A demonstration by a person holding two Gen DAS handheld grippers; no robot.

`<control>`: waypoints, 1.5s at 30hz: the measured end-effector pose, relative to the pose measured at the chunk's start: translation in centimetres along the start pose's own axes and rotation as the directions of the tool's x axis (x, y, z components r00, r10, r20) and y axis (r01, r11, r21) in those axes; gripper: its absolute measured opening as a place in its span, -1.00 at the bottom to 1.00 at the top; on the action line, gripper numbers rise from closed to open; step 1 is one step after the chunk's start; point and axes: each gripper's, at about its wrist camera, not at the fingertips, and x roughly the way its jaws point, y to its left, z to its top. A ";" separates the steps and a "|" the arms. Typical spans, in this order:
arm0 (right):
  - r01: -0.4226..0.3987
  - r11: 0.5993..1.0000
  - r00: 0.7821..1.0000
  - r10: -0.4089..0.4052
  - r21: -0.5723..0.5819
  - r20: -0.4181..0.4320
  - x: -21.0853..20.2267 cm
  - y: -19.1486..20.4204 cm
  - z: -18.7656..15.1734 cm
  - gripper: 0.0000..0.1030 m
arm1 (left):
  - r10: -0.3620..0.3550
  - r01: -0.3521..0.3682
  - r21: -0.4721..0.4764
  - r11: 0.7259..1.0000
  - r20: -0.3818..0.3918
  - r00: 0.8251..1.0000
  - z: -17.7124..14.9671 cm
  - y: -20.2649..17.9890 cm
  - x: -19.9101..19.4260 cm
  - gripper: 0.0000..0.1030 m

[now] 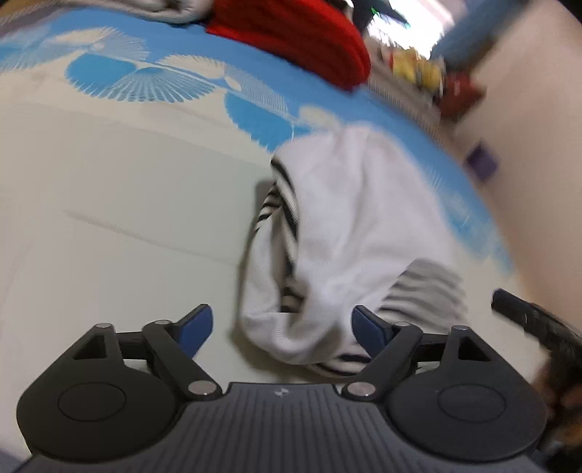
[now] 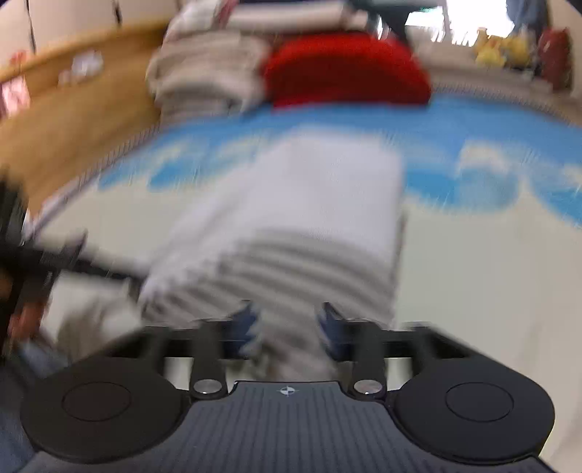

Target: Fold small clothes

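Mid-fold, frames motion-blurred. White garment with striped hem (image 1: 349, 233) at centre right of the left view, lying on the blue-patterned bed (image 1: 109, 174). Left gripper (image 1: 282, 329) spread wide, straddling the near edge without pinching. Right gripper (image 2: 287, 324) narrowed onto the striped hem, apparently pinching it. Next, by judgement: left closing, fold carried over. No containers visible. Red cloth (image 1: 294, 32) at upper centre.

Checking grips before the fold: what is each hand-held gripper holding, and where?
Right hand-held gripper pinches the striped garment by its near striped edge; left is open, empty.
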 end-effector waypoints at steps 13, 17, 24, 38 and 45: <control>-0.146 0.843 0.862 0.365 0.519 -0.351 23.1 -16.6 11.2 0.83 | -0.146 0.175 -0.559 0.811 0.097 0.984 -3.0 2.3 6.0 0.17; -0.238 0.879 0.834 0.403 0.414 -0.377 25.6 -14.2 10.2 0.00 | -0.082 0.136 -0.551 0.823 0.120 0.989 -0.2 3.0 6.9 -0.51; -0.274 0.813 0.935 0.350 0.514 -0.054 22.1 -18.4 9.7 -0.83 | 0.046 -0.031 -0.262 0.964 0.050 0.998 19.3 2.9 15.9 -0.56; -0.261 0.721 0.955 0.289 0.642 0.064 19.7 -21.7 3.5 -0.86 | 0.098 -0.099 0.040 0.994 0.034 0.995 34.1 -2.1 29.6 -0.25; -0.217 0.761 0.968 0.248 0.612 0.035 18.0 -19.2 4.8 0.04 | 0.252 -0.231 -0.159 0.960 0.132 0.959 34.8 2.9 25.0 0.58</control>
